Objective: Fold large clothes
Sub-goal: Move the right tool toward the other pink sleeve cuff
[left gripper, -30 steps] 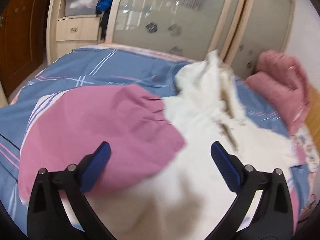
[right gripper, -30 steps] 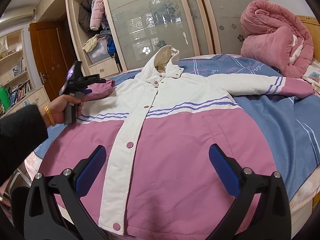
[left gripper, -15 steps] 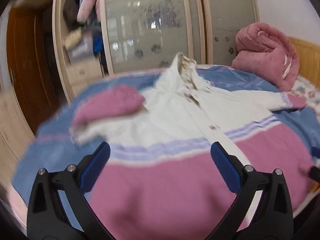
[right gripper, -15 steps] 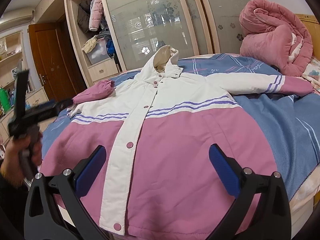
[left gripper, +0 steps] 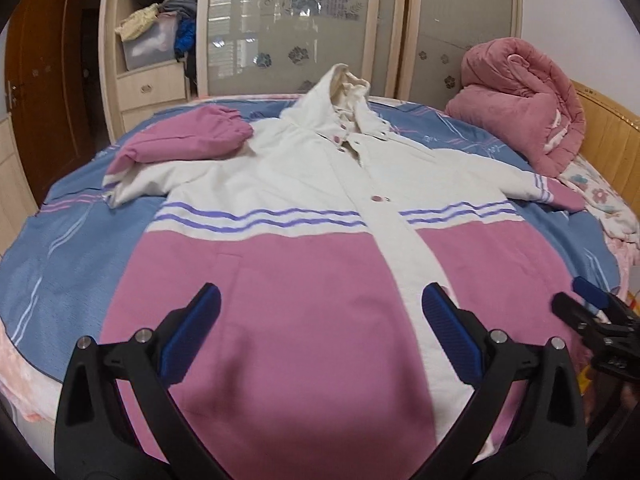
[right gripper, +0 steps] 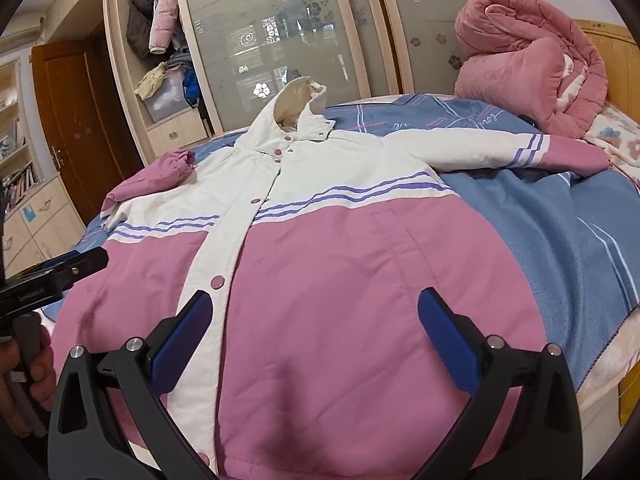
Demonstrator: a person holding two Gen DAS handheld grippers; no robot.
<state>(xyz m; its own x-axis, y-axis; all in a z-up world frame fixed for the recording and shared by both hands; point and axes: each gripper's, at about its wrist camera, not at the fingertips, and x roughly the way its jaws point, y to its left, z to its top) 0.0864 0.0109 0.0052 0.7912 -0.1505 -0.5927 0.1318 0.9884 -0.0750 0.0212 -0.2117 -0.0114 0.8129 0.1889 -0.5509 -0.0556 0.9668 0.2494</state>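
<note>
1. Left wrist view: the left gripper (left gripper: 320, 332) hangs with its jaws spread wide and nothing in them, over the pink lower half of the jacket (left gripper: 304, 216). The jacket lies front-up and buttoned on the bed (left gripper: 72, 236), hood toward the wardrobe (left gripper: 288, 24). One sleeve (left gripper: 184, 140) is doubled back over the shoulder, which looks like the first fold. The right gripper's tip shows at the edge.

2. Right wrist view: the right gripper (right gripper: 316, 336) is also gaping and empty, just above the hem. The other sleeve (right gripper: 500, 152) lies stretched out toward the pink quilt (right gripper: 528, 60), so I'd guess that one gets tucked in next.
</note>
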